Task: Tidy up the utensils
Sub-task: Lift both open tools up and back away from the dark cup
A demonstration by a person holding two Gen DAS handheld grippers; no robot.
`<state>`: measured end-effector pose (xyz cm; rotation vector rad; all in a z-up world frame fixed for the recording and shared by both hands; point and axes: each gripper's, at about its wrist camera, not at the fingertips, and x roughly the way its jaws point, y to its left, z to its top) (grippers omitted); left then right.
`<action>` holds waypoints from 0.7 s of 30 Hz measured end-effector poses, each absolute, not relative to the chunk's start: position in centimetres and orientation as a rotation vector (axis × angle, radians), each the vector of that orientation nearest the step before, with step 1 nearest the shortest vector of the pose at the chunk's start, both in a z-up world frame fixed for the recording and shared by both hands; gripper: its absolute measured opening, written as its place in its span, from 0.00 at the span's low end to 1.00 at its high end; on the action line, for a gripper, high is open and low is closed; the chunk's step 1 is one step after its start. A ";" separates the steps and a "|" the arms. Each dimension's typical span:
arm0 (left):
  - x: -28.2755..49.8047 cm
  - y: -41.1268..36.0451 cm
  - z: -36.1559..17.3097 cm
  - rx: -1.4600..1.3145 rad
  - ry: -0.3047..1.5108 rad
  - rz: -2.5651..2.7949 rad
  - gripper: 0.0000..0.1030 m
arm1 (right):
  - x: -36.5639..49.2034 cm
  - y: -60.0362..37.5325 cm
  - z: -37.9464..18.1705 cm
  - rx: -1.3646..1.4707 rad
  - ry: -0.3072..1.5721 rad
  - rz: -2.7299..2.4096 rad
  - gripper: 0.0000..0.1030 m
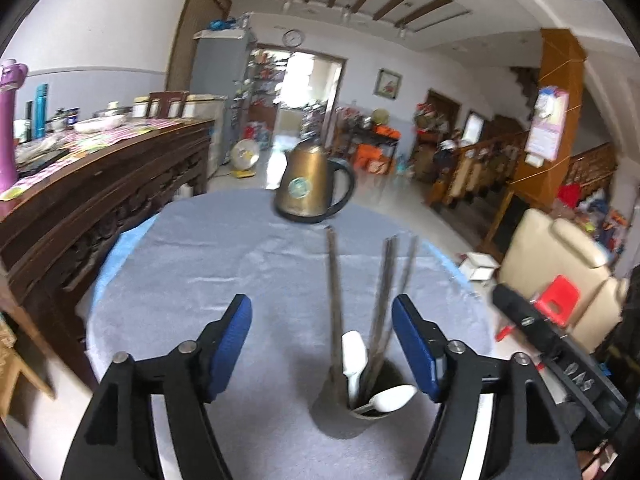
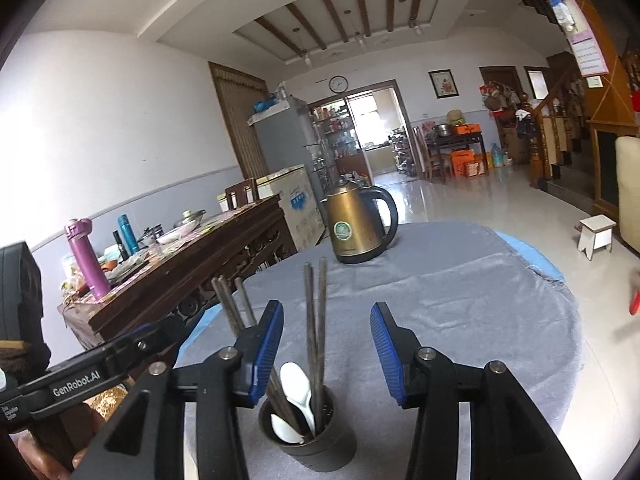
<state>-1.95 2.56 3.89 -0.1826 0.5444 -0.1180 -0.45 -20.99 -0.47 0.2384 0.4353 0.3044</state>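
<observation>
left tongs [image 1: 322,322]: black angular arms, round silver screws, ribbed blue pads | right tongs [image 2: 326,330]: same black frame, silver screws, blue ridged pads | marking: white "GenRobot.AI" lettering on the left tongs' black body, seen from the right wrist

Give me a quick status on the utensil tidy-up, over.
Left gripper and right gripper open, nothing held. Chopsticks and white spoons standing in dark cup. Kettle behind, clear of the work.

White lettering "GenRobot.AI" on black arm of left gripper [image 2: 256,344], right wrist view. Round green emblem on brass kettle [image 2: 358,222]: unreadable. Wall calendar [image 2: 586,46] print illegible.
</observation>
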 end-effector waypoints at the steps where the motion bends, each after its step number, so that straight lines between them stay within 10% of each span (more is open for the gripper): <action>1: -1.9 2.6 3.8 -0.170 0.560 -0.095 0.80 | -0.4 -21.1 -0.4 0.241 0.438 0.302 0.48; 21: -4.9 2.2 5.1 0.105 0.543 0.244 0.89 | -4.9 -20.8 1.4 0.142 0.552 0.296 0.67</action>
